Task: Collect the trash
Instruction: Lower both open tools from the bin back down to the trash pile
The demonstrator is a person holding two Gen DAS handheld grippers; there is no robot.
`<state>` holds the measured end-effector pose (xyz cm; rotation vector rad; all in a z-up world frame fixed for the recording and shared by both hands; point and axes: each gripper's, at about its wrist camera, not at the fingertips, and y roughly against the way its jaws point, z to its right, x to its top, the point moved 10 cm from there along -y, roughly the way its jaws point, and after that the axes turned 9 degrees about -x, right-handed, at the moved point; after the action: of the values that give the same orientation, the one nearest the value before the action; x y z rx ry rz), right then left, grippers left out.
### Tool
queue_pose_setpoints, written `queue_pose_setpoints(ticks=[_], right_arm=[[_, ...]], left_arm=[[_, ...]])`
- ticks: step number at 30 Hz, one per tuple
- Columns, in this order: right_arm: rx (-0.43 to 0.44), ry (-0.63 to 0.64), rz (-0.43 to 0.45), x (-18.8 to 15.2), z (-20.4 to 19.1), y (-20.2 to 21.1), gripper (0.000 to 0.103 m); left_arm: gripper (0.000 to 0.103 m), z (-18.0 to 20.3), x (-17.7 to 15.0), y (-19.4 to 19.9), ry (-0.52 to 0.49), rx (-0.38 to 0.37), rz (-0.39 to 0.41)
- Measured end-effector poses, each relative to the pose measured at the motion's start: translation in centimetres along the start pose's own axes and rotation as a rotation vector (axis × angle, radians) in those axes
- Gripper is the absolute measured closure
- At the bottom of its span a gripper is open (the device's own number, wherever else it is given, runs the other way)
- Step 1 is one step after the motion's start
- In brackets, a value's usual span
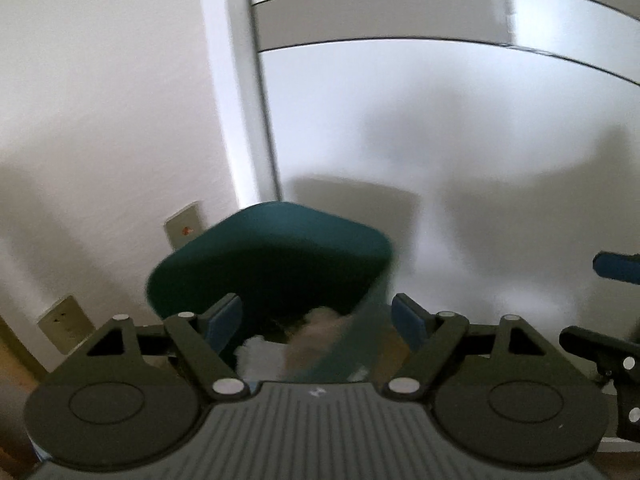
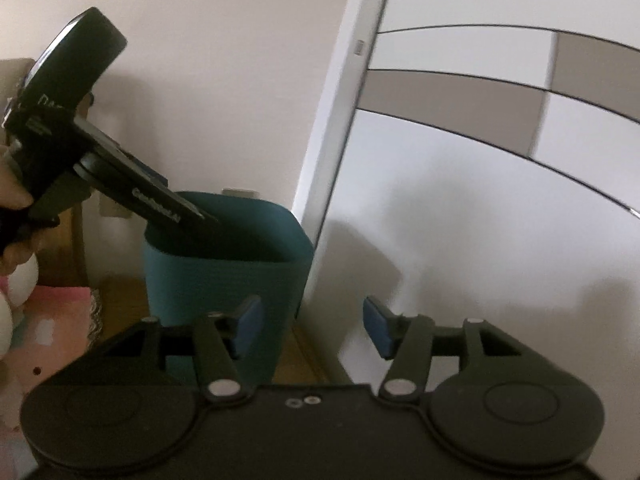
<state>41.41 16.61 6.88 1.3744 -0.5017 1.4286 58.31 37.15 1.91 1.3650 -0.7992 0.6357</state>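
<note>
Trash sits low inside the dark teal plastic bin by the white wall: blurred white and tan crumpled scraps, probably paper. Left tongs reach into its mouth, spread, holding nothing. Right tongs hover beside it, also spread and empty.

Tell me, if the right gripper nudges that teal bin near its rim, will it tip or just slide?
The teal bin looks tall and thin-walled, probably plastic, so likely light. Only some crumpled trash shows inside, adding little ballast. A rim-high push may tip it; lower down, it would probably slide.
</note>
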Motion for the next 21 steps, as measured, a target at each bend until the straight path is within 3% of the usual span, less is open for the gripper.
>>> queue_pose_setpoints(ticks=[12, 13, 16, 21], right_arm=[[-0.119, -0.100, -0.092, -10.0, 6.9, 7.2, 0.046], [-0.131, -0.104, -0.105, -11.1, 7.3, 7.4, 0.046], [-0.174, -0.126, -0.152, -14.9, 8.4, 7.7, 0.046], [-0.223, -0.201, -0.246, -22.0, 9.9, 7.2, 0.046]], left_arm=[[0.020, 11.2, -3.9, 0.6, -0.034, -0.219, 0.021], [0.019, 12.1, -4.4, 0.3, -0.029, -0.245, 0.021], [0.002, 14.6, -6.3, -1.5, -0.003, -0.315, 0.020], [0.001, 18.7, -9.6, -5.9, 0.046, -0.424, -0.031]])
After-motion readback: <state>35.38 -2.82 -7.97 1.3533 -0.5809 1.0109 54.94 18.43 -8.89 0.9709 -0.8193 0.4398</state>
